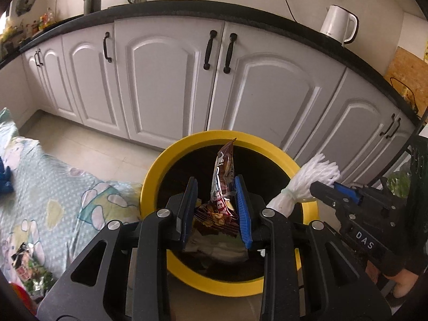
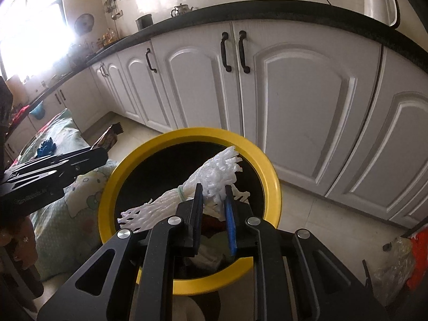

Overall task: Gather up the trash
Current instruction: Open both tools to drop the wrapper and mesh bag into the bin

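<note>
Two grippers hang over one yellow-rimmed bin [image 1: 149, 187]. Fingers of the left gripper [image 1: 216, 187] pinch one brown snack wrapper [image 1: 223, 176]; the right gripper [image 2: 214, 195] grips one white foam net [image 2: 214, 176], both above the bin's mouth. White cabinets [image 1: 165, 80] stand behind; one patterned cloth [image 1: 53, 187] lies on the floor beside it.
</note>
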Motion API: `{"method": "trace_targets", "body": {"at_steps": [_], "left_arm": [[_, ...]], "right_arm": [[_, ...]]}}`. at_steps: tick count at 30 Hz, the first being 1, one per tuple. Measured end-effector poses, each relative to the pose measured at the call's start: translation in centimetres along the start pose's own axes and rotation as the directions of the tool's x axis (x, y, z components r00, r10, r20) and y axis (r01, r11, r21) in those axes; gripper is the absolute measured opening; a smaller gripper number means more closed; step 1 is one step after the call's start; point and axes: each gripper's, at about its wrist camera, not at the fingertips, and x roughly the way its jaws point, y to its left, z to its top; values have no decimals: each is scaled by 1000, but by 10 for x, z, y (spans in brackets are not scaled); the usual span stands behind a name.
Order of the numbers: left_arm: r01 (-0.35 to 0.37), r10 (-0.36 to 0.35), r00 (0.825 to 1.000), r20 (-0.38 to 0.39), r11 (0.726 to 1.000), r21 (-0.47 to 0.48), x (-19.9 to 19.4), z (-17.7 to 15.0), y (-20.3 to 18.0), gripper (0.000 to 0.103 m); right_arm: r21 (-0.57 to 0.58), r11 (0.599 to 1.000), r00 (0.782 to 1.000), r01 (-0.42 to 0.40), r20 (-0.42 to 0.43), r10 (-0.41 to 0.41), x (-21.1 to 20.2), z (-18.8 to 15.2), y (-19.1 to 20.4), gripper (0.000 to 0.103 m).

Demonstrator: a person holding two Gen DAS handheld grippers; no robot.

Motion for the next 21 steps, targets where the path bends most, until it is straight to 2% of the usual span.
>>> {"method": "trace_targets", "body": {"at_steps": [14, 19, 21], "left_arm": [[5, -6, 999, -32, 1000, -22, 12, 1, 4, 23], [5, -5, 1000, -26, 999, -38, 10, 3, 7, 35], [2, -3, 1000, -24, 999, -45, 9, 3, 9, 42]], "right_arm": [[9, 1000, 999, -8, -33, 8, 8, -2, -2, 21], [8, 1000, 1000, 1, -25, -1, 6, -1, -3, 28], [11, 1000, 1000, 5, -21, -5, 5, -1, -3, 36]]}}
